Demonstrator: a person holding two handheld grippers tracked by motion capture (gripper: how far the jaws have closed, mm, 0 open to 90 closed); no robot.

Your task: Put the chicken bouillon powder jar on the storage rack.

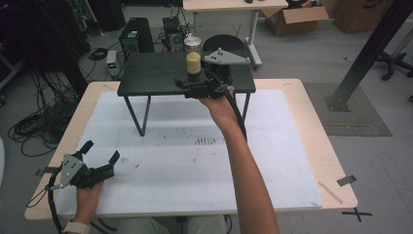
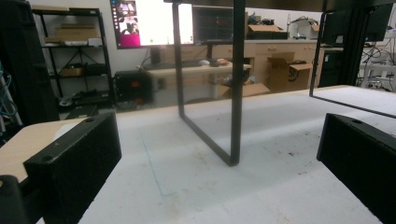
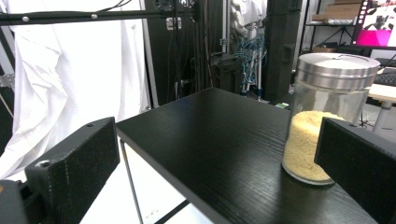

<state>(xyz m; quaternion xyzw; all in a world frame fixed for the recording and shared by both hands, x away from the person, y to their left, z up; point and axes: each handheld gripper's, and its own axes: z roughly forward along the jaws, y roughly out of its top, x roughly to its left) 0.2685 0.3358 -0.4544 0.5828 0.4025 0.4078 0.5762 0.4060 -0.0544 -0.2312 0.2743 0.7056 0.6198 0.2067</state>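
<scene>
Left gripper idle at the near-left table edge, jaws spread, empty. Right gripper up on the far black shelf, jaws spread beside the jar, not yet grasped; pickup looks pending.

We see a wooden table covered by a white mat. On the mat stands a black shelf on thin metal legs, toward the far edge. A glass jar of yellowish grains, metal-lidded, stands upright on the shelf top.
</scene>
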